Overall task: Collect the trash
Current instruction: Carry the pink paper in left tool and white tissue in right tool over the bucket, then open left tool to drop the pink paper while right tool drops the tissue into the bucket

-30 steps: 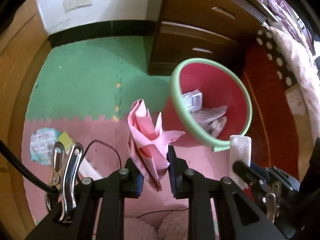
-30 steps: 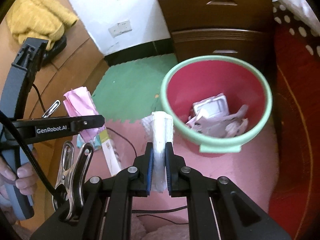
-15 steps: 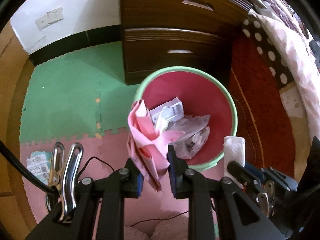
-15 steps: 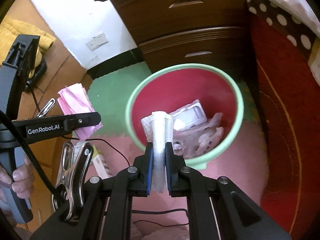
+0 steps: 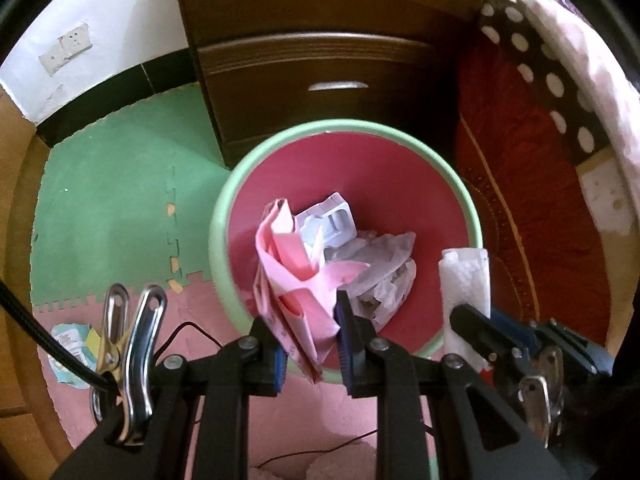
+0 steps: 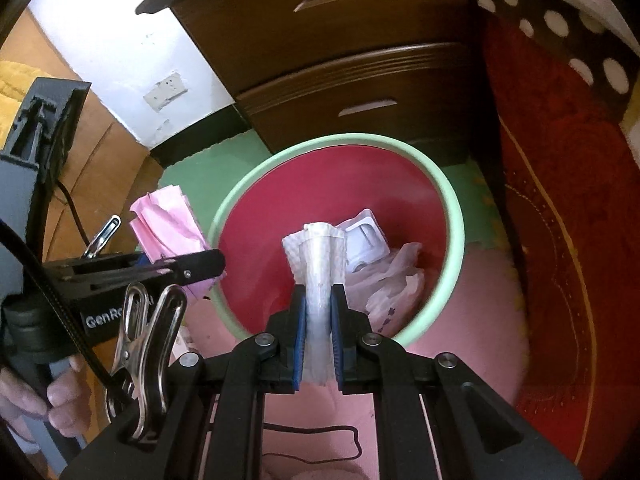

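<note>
Bin (image 5: 224, 216) floor hidden under plastic litter (image 5: 384, 264).

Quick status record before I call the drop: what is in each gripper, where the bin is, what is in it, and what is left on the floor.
left gripper: shut on pink paper wad, seen against the bin opening
right gripper: shut on white wrapper, seen against the bin opening
bin: red with green rim, on foam mats in front of the dark drawers
bin contents: white plastic tray, clear crumpled plastic
left on floor: printed packet on the pink mat
</note>
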`<act>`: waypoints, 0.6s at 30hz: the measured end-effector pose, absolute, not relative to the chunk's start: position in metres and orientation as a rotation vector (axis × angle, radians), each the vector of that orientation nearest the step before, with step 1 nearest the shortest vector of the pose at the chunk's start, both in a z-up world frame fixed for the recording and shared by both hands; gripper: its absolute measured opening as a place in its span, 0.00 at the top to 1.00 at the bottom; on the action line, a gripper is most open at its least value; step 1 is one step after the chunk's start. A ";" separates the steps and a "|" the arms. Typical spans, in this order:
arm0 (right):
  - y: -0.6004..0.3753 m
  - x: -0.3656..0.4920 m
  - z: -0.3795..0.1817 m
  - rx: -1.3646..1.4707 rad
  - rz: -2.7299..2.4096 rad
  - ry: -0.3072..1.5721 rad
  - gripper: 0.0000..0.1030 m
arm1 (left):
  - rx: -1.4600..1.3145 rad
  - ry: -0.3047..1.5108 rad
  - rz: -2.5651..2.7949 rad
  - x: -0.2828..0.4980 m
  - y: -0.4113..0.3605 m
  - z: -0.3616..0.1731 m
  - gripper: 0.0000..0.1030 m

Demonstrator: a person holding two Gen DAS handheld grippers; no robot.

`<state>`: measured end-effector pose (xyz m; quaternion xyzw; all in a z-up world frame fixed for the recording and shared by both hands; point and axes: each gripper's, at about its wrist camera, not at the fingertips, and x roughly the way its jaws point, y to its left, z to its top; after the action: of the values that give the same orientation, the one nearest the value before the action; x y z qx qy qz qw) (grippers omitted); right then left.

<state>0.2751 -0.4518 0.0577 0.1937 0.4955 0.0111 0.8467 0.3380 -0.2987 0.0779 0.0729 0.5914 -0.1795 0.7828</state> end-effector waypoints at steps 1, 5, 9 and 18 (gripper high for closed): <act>-0.453 0.277 0.055 0.412 0.020 1.049 0.88 | 0.158 1.282 -0.384 0.340 -0.300 0.074 0.80; -0.456 0.283 0.045 0.427 0.009 1.064 0.88 | 0.151 1.303 -0.380 0.345 -0.303 0.063 0.80; -0.459 0.287 0.038 0.431 0.004 1.075 0.88 | 0.167 1.316 -0.382 0.347 -0.308 0.053 0.80; -0.462 0.289 0.028 0.453 -0.002 1.086 0.87 | 0.180 1.345 -0.387 0.348 -0.316 0.036 0.79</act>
<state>0.2886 -0.4624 0.0283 0.2135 0.5121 -0.0010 0.8319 0.3477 -0.3161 0.0358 0.0826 0.6181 -0.1778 0.7613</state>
